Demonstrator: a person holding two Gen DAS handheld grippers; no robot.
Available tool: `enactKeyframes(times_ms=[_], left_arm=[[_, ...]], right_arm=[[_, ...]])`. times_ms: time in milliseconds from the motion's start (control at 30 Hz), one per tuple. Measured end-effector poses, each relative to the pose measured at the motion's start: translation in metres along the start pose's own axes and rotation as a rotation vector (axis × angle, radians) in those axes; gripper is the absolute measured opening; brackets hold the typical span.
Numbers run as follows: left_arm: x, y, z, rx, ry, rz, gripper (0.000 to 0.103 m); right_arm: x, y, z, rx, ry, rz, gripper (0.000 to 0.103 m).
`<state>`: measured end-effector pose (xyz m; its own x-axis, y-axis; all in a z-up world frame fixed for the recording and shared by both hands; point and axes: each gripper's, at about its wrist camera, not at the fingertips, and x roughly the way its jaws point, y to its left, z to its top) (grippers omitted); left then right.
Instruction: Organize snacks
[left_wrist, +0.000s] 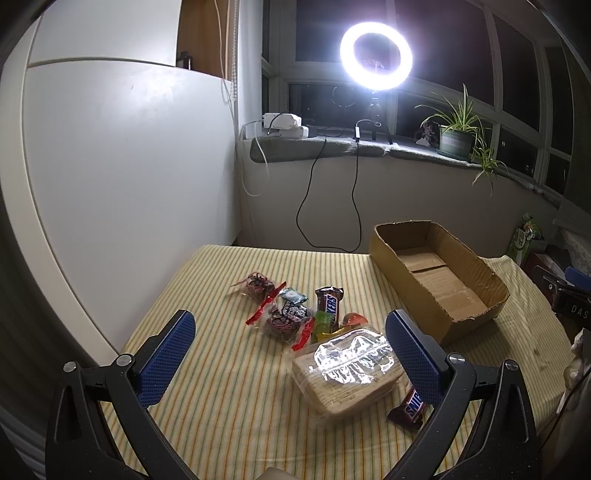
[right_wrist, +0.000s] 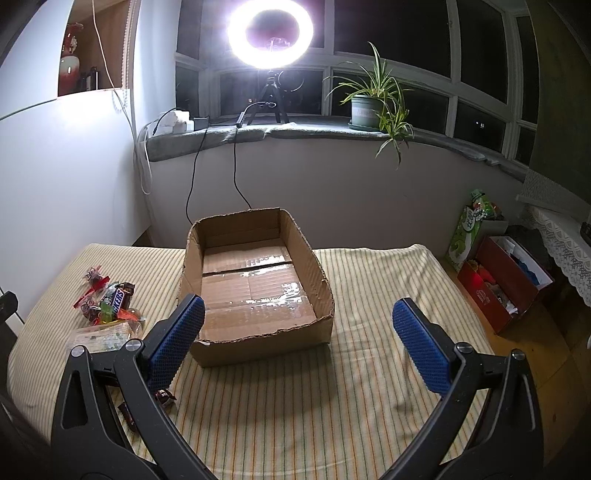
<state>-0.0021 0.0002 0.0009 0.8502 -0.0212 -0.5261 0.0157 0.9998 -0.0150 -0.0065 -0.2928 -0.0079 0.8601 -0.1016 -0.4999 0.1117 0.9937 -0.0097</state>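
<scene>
Two grippers are seen above a table covered with a striped cloth (right_wrist: 369, 295). The left gripper (left_wrist: 290, 354) is spread wide, nothing held, its blue pads either side of a clear-wrapped cracker pack (left_wrist: 347, 369). Beyond that pack, a small heap of snacks is recorded: a Snickers bar (left_wrist: 330, 304), two red-edged candy packets (left_wrist: 269, 306) and a green sweet (left_wrist: 322, 322), touching one another. A second Snickers bar (left_wrist: 410, 406) lies near the right pad. The right gripper (right_wrist: 297, 343) is likewise wide and unloaded, hanging before an open cardboard box (right_wrist: 317, 269). The box holds no snacks. A lit ring light (right_wrist: 270, 31) and a potted plant (right_wrist: 369, 103) are noted on the windowsill.
</scene>
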Motion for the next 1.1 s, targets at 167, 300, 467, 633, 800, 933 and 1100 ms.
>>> enactKeyframes(times_ms=[167, 300, 467, 633, 800, 933, 1100], left_arm=[[0.001, 0.001, 0.000, -0.002, 0.002, 0.001, 0.102], [0.003, 0.003, -0.002, -0.007, 0.010, -0.001, 0.102], [0.007, 0.004, -0.005, -0.012, 0.023, -0.003, 0.102], [0.012, 0.006, -0.009, -0.022, 0.041, -0.008, 0.102], [0.019, 0.012, -0.016, -0.054, 0.079, -0.038, 0.101], [0.025, 0.017, -0.021, -0.082, 0.111, -0.066, 0.099], [0.034, 0.022, -0.029, -0.135, 0.164, -0.122, 0.095]], right_arm=[[0.001, 0.003, -0.001, -0.004, 0.003, 0.002, 0.103], [0.004, 0.008, -0.002, -0.011, 0.011, 0.007, 0.103], [0.008, 0.011, -0.002, -0.019, 0.023, 0.020, 0.103], [0.013, 0.016, -0.004, -0.039, 0.037, 0.041, 0.103], [0.018, 0.023, -0.005, -0.060, 0.054, 0.104, 0.103], [0.026, 0.032, -0.007, -0.076, 0.086, 0.200, 0.103], [0.038, 0.045, -0.015, -0.066, 0.155, 0.348, 0.099]])
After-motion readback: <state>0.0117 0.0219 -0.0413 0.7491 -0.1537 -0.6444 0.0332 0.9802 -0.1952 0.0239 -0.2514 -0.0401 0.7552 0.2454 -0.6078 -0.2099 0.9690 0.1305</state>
